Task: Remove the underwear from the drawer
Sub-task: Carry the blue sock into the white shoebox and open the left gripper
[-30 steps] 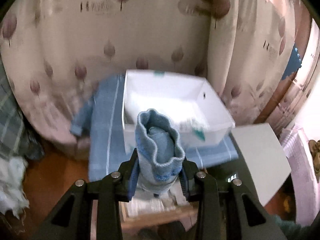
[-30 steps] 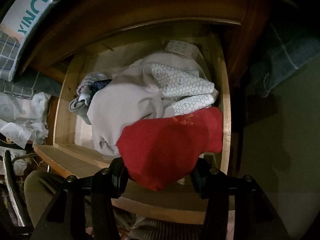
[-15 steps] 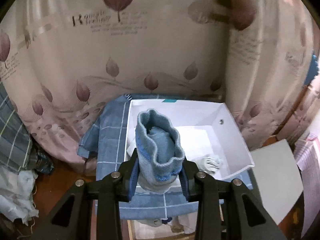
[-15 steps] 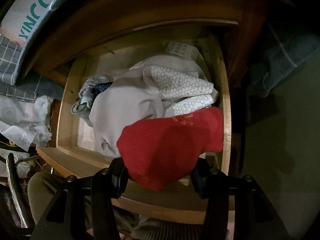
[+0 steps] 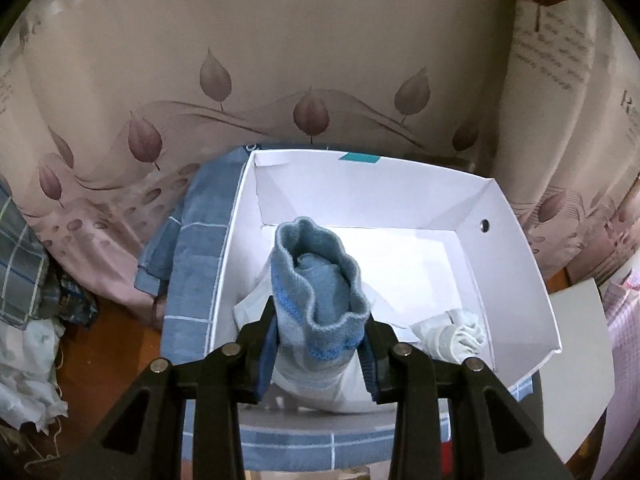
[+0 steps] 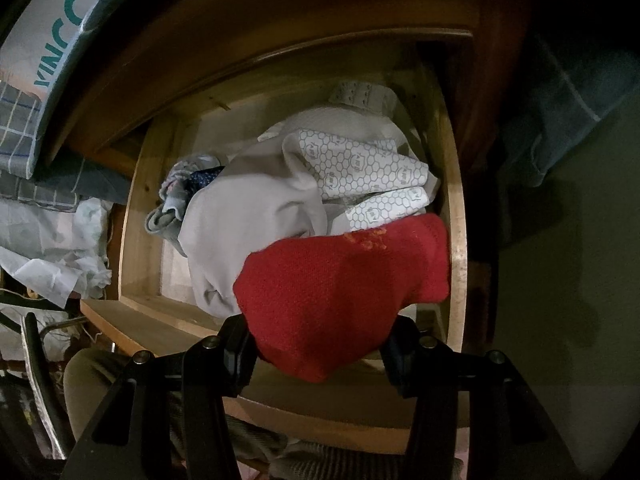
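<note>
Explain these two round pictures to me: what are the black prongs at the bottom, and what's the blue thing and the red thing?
Each picture comes from a fisheye camera on a handheld gripper that a person carries, one per hand, looking along its two black fingers. In the left wrist view, the left gripper is clamped on a rolled blue knit garment, held over an open white box that sits on a blue checked cloth; a small white bundle lies inside. In the right wrist view, the right gripper grips a red garment above an open wooden drawer still holding pale clothes.
</note>
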The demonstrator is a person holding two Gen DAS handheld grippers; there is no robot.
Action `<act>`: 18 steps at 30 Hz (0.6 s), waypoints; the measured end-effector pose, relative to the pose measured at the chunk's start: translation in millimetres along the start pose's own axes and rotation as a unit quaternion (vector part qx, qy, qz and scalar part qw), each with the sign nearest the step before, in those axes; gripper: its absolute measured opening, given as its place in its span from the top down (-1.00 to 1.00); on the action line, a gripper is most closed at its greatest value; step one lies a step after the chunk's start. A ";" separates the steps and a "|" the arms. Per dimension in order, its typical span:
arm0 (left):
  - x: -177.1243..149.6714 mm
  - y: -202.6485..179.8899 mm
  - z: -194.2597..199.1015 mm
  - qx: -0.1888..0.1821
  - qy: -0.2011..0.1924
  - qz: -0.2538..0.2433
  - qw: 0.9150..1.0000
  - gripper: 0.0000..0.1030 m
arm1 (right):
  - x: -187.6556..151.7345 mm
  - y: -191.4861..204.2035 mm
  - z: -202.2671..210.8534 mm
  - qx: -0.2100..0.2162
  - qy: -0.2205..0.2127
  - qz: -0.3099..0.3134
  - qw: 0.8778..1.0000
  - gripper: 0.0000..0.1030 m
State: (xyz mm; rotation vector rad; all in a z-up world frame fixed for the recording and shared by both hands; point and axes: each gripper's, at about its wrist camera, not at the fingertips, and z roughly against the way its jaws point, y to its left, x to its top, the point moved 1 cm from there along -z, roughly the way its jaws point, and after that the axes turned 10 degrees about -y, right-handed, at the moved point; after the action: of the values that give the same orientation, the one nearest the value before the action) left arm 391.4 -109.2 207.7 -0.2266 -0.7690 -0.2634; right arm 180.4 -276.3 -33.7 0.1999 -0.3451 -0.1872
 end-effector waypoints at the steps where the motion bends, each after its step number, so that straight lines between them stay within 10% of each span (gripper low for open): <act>1: -0.2 -1.1 -4.9 -0.001 0.002 0.000 1.000 0.31 | 0.1 -0.3 -0.3 0.001 0.001 -0.001 1.000 0.05; 18: 6.1 -5.9 -8.3 0.020 -0.003 -0.016 1.000 0.05 | 0.9 -2.1 -3.6 0.002 0.004 -0.004 1.000 0.05</act>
State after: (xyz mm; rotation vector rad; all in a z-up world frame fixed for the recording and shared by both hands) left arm 399.1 -118.1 206.9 -0.1773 -0.7843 -0.2767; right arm 182.2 -278.0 -37.2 0.2058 -0.3376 -0.1940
